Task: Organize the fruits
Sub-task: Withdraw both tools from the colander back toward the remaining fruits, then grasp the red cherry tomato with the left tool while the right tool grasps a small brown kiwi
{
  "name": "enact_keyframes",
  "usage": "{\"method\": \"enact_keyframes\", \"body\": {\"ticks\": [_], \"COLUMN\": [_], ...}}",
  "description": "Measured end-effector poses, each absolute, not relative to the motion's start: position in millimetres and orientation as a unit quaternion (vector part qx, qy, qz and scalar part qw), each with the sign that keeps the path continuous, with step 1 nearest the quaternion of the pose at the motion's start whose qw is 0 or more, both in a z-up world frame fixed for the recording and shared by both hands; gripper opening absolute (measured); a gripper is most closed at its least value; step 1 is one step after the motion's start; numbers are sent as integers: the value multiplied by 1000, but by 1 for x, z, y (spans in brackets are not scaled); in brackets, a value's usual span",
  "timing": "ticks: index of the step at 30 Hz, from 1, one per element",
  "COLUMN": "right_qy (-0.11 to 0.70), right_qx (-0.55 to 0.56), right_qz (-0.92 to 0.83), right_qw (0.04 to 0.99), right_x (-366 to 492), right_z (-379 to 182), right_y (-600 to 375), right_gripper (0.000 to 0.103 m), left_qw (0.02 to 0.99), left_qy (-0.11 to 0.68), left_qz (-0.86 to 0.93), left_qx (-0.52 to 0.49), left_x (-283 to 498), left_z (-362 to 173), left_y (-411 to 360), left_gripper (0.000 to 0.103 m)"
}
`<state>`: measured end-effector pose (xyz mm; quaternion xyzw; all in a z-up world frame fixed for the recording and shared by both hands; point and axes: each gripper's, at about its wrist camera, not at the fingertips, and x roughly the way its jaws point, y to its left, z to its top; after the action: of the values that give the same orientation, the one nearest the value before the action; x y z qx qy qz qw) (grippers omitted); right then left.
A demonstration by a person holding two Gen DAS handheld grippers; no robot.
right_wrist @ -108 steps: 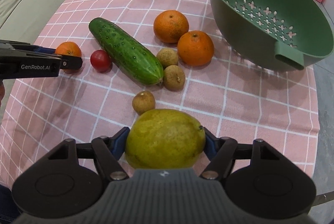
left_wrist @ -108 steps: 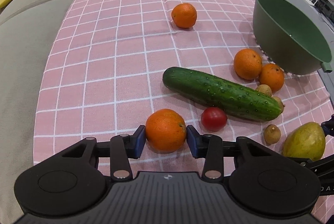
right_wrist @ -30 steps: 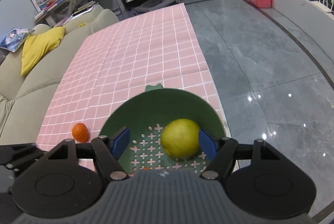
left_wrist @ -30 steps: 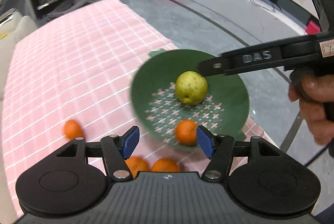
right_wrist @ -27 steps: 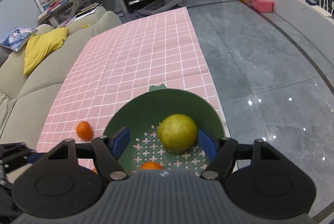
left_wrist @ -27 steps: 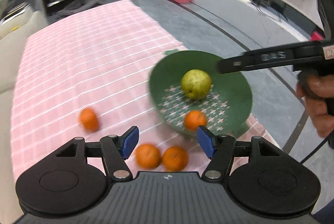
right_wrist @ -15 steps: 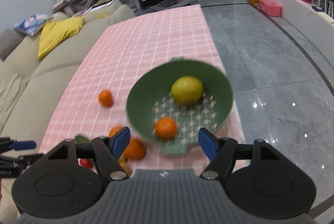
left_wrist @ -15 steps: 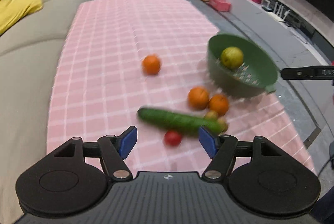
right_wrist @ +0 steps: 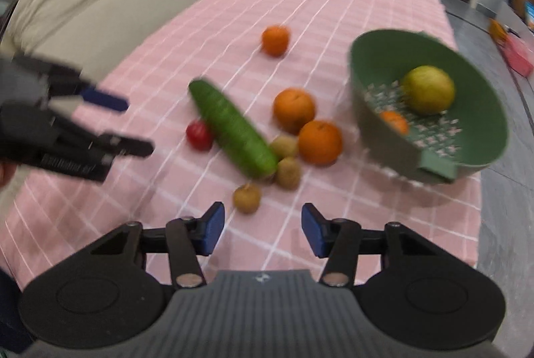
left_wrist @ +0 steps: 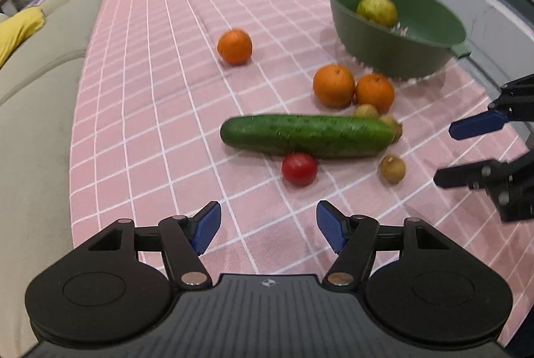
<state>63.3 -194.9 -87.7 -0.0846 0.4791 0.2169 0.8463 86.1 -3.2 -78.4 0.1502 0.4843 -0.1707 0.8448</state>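
Pink checked cloth (left_wrist: 140, 111) covers the desk in the left wrist view, where the left gripper (left_wrist: 268, 229) hangs wide and empty; a tomato (left_wrist: 299, 168) lies just at 12 o'clock of it, touching the cucumber (left_wrist: 305, 135), and the green colander (left_wrist: 397, 30) holding a yellow-green fruit (left_wrist: 377, 10) sits at 1 o'clock. From the right wrist, blurred, the right gripper (right_wrist: 262, 229) is likewise spread and empty, a small brown fruit (right_wrist: 246, 198) near its left finger; an orange (right_wrist: 394, 121) lies in the colander at 2 o'clock.
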Motion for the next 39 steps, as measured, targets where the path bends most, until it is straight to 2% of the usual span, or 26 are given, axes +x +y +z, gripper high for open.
{"method": "enact_keyframes", "body": {"ticks": [5,12,16,20,23,27,29,32,39], "right_qy": [491,500,503,509,510,514,516,516,517], "right_qx": [-74,-62,-62,-63,-65,-67,-69,-70,-70], "right_qz": [224,220,220,222,221,221,223,223,221], "right_qw": [838,835,834,829,829,826,824,824,824], "right_x": [71,84,89,93,96,98,98,98,97], "right_z": [-96,-105,-110,-115,-118,-121,-122,-122,-122], "right_y": [-190,-182,-177,-175,-174,-172,-171,-170,-171], "right_gripper": [49,48,48,38,36,29,21,20,20], "left_qw": [840,831,826,826,823,821,823,824,826], "left_qy": [490,494,495,492,496,498,497,498,496], "left_qz": [-183,-216,-233,-243,-245,-249,-247,-246,-240], "left_qx": [141,136,137,128,125,126,124,117,117], "left_x": [95,106,111,115,119,122,123,124,125], "left_z": [-85,-96,-102,-103,-106,-109,-110,-109,-109], "left_y": [-4,-12,-18,-19,-20,-21,-21,-19,-19], "left_gripper": [76,61,59,58,58,52,51,46,42]}}
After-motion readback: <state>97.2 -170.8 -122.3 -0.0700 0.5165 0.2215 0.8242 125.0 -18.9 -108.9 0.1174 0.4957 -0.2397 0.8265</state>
